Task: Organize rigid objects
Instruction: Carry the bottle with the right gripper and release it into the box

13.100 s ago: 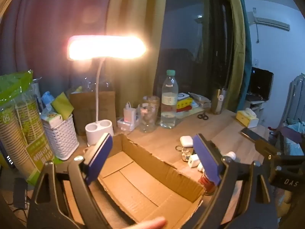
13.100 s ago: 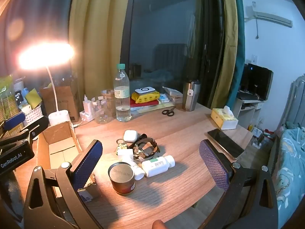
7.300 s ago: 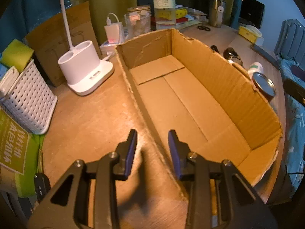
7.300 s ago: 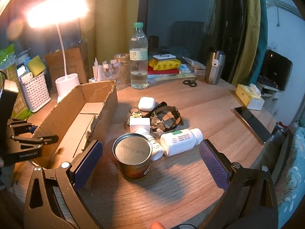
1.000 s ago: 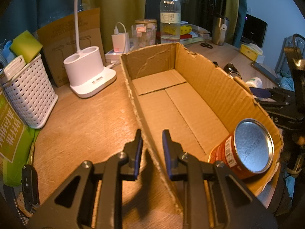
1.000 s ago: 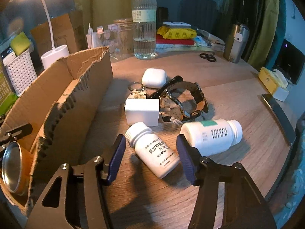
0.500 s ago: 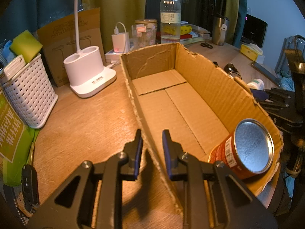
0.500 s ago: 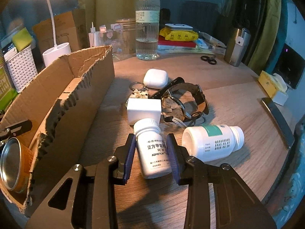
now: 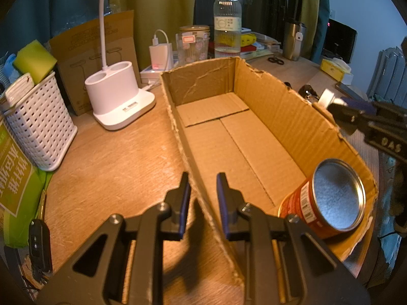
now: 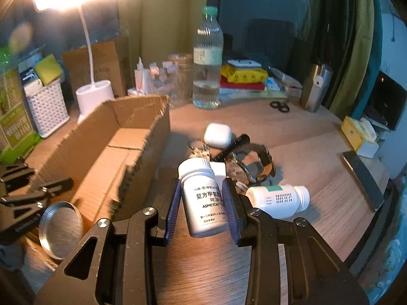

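Note:
My right gripper (image 10: pixel 203 203) is shut on a white pill bottle (image 10: pixel 203 198) and holds it, cap forward, above the wooden table just right of the open cardboard box (image 10: pixel 142 137). My left gripper (image 9: pixel 202 200) is shut on the box's near long wall (image 9: pixel 201 190), one pad on each side. An orange tin can (image 9: pixel 328 200) lies on its side in the box's near corner. On the table past the held bottle lie a second white bottle (image 10: pixel 279 200), a wristwatch (image 10: pixel 254 162), a white earbud case (image 10: pixel 217 132) and keys (image 10: pixel 198 150).
A white lamp base (image 9: pixel 119 96) and a white basket (image 9: pixel 40 124) stand left of the box. Behind it are a water bottle (image 10: pixel 207 71), jars and a steel cup (image 10: pixel 315 89). A phone (image 10: pixel 363 180) and a tissue box (image 10: pixel 356 132) lie at the right.
My right gripper closed on the lying pill bottle and lifted it off the table towards the box. My left gripper has kept its hold on the box wall.

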